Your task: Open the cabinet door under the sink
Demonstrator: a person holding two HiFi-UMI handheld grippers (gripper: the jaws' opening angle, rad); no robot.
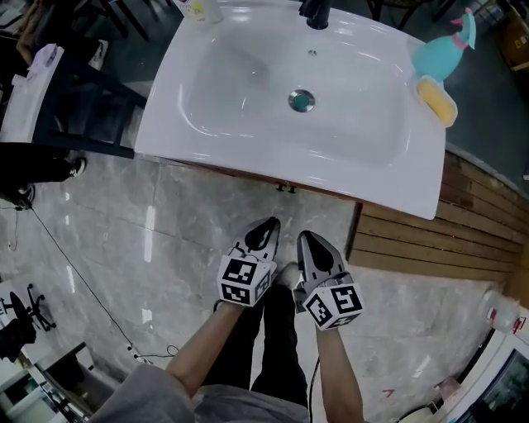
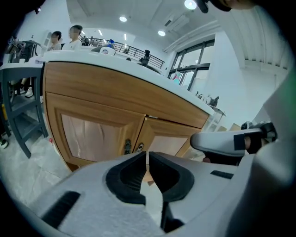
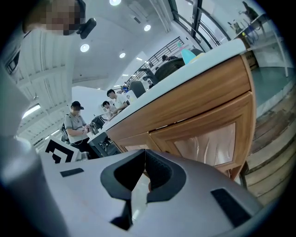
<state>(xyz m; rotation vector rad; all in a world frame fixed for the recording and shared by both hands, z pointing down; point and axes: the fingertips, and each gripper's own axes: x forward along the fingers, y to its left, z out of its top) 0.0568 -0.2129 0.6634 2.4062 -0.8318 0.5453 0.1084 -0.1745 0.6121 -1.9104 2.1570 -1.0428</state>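
The sink fills the frame's upper centre, tap at its top edge, left gripper and right gripper side by side below.

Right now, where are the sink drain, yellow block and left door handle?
sink drain [image 1: 302, 100], head view, its metal centre.
yellow block [image 1: 436, 100], head view, middle of its top.
left door handle [image 2: 128, 146], left gripper view, its dark plate.
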